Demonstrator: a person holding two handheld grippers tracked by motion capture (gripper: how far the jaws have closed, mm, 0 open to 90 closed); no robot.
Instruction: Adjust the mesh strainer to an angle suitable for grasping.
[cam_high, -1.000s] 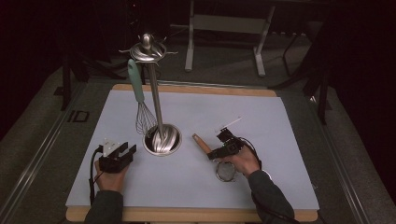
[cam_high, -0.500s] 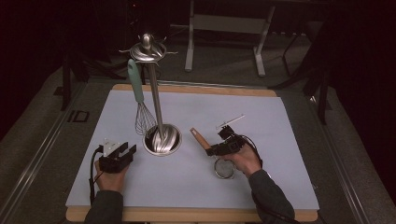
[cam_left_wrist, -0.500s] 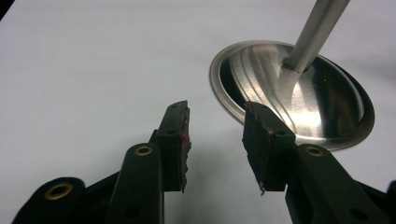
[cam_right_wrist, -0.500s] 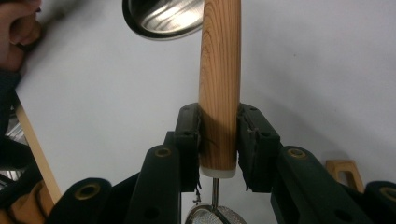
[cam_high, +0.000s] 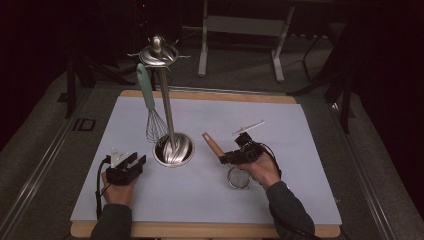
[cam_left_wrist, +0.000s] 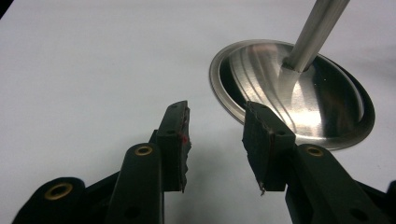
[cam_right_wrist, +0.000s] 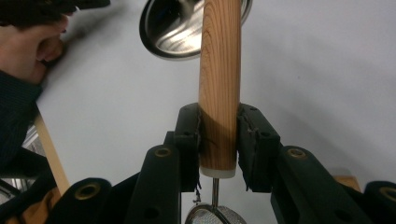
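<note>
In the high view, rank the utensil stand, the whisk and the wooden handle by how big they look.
1. Utensil stand, tallest by far.
2. Whisk, hanging from the stand.
3. Wooden handle, held by the right gripper, partly hidden.

Dim lab/studio: papered table (cam_high: 300, 150), stand legs (cam_high: 240, 30) behind.

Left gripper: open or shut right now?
Open. In the left gripper view the left gripper has a clear gap between its two jaws with bare table showing through, beside the stand's round steel base.
</note>
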